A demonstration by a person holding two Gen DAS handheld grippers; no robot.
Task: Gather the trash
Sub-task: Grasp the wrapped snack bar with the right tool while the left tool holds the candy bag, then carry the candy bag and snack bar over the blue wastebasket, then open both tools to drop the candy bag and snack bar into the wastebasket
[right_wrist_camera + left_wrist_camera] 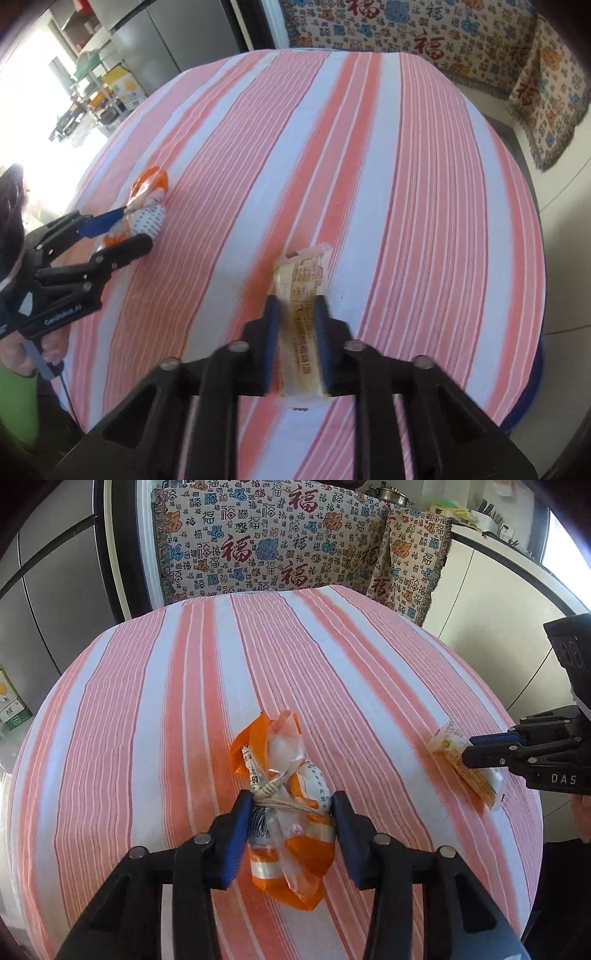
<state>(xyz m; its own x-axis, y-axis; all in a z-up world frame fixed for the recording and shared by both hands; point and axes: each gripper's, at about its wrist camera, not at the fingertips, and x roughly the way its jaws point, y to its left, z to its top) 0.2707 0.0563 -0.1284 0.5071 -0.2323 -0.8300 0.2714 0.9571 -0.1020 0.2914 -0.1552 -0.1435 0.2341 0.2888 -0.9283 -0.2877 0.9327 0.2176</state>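
Note:
A crumpled orange and clear plastic bag (306,853), tied with string, lies on the pink-and-white striped tablecloth (147,701). My left gripper (292,803) is shut on it, with a blue pad against each side at the knot. In the right wrist view the same bag (149,184) sits in the left gripper (136,226) at the table's left edge. A narrow yellow-white snack wrapper (301,273) lies flat on the cloth (406,184), and my right gripper (297,302) is shut on its near half. The left wrist view shows that wrapper (476,779) under the right gripper (471,748).
A seat draped in a patterned throw (277,546) stands behind the round table. White cabinets (480,590) are to the right and grey cabinet doors (55,609) to the left. Shelves with boxes (125,86) stand beyond the table's left edge. A hand (22,354) holds the left gripper's handle.

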